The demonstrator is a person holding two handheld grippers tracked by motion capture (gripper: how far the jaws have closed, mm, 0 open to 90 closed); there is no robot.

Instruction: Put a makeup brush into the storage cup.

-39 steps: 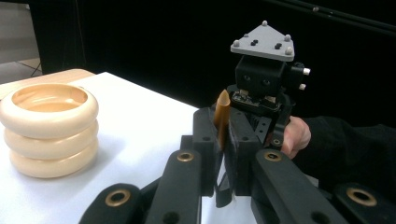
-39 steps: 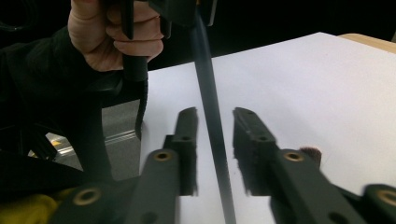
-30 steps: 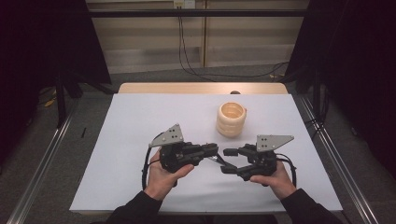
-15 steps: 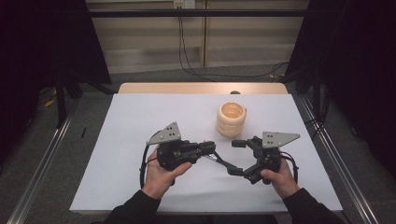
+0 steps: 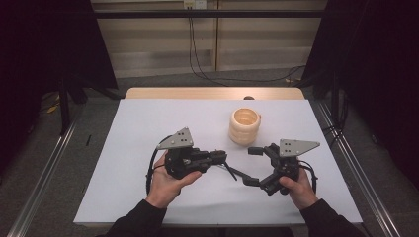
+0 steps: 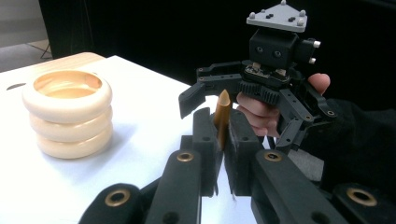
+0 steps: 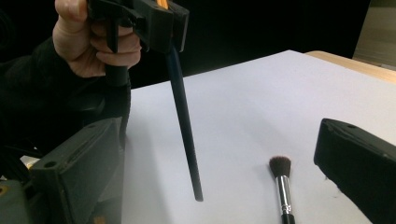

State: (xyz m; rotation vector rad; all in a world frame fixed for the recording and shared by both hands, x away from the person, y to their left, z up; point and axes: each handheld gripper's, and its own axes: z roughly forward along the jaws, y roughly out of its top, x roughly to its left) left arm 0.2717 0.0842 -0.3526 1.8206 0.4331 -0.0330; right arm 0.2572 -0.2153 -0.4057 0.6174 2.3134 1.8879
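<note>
My left gripper (image 5: pixel 223 157) is shut on a thin dark stick (image 7: pixel 184 126) with an orange top end (image 6: pixel 222 112). The stick hangs tilted, its lower tip just above the white table. My right gripper (image 5: pixel 253 166) stands wide open to the right of it, its jaws on either side of the stick's lower part without touching it. Between those jaws a small makeup brush (image 7: pixel 281 179) with brown bristles and a silver ferrule lies on the table. In the left gripper view the right gripper (image 6: pixel 240 116) faces me, open.
A stack of three pale wooden rings (image 5: pixel 244 126) stands behind the grippers, right of centre; it also appears in the left gripper view as the ring stack (image 6: pixel 67 112). A white sheet (image 5: pixel 148 128) covers the table, whose wooden far edge (image 5: pixel 212 93) shows. Dark curtains hang at both sides.
The two grippers were jaw to jaw at the centre. The right gripper has drawn back to the right and opened wide. The left gripper has barely moved and keeps the stick.
</note>
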